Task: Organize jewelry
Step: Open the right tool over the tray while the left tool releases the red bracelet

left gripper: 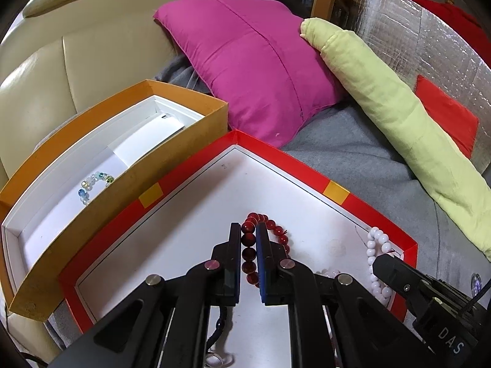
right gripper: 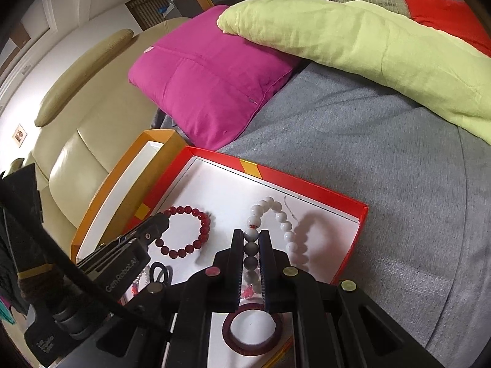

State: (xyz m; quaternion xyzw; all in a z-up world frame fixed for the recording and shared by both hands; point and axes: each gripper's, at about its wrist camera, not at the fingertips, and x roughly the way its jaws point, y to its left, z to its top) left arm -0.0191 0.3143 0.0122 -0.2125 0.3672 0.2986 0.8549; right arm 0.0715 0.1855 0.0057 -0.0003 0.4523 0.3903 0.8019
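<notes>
- Your left gripper (left gripper: 248, 230) is nearly closed, its fingers pinching the red bead bracelet (left gripper: 267, 233) at the left side of the red tray (left gripper: 307, 168).
- Your right gripper (right gripper: 251, 234) is likewise clamped on the white bead bracelet (right gripper: 284, 217), which lies in the tray's right half.
- Left of the tray, touching it, the orange box (left gripper: 76, 214) holds a pale glass-bead bracelet (left gripper: 92, 184).
- Beyond both, a magenta cushion (left gripper: 251, 61) rests on the grey blanket (right gripper: 368, 168).
</notes>
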